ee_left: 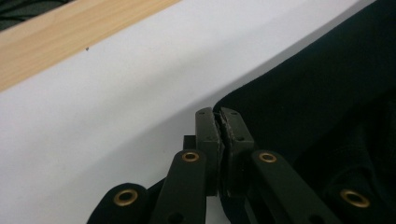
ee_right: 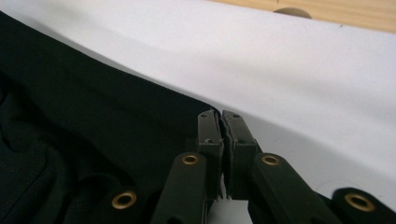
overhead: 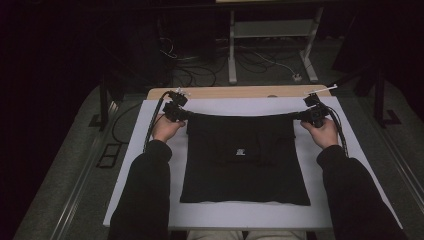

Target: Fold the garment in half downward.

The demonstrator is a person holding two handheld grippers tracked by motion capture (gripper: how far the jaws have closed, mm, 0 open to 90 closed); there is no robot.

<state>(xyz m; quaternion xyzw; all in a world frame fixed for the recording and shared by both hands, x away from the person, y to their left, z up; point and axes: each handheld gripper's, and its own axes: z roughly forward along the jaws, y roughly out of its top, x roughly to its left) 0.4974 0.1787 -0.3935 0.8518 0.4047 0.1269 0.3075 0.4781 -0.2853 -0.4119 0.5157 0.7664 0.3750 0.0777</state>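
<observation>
- Black fabric garment (overhead: 243,165), folded to a rough rectangle, lies on the white sheet (overhead: 220,212) that covers most of the wooden tabletop (overhead: 225,92). Near edge of the garment runs parallel to the near edge of the sheet, a little short of it.
- Far edge of the garment is lifted and stretched between the two grippers, sagging slightly in the middle; it sits near the far edge of the sheet.
- Left gripper (overhead: 181,113), black two-jaw hand-held tool, held in the person's left hand (overhead: 166,128) at the garment's far-left corner. In the left gripper view (ee_left: 219,122) the jaws are pressed together with a thin layer of black cloth pinched between the pads; no gap visible.
- Right gripper (overhead: 306,115), same make, held in the right hand (overhead: 322,132) at the garment's far-right corner. In the right gripper view (ee_right: 221,122) the jaws are likewise clamped tight on the cloth edge.
- A small pale label (overhead: 240,151) shows near the middle of the garment.
- Bare wood strip is visible beyond the sheet's far edge in both gripper views.
- Both forearms in dark sleeves (overhead: 146,190) come in over the sheet's near edge, one on each side of the garment.
</observation>
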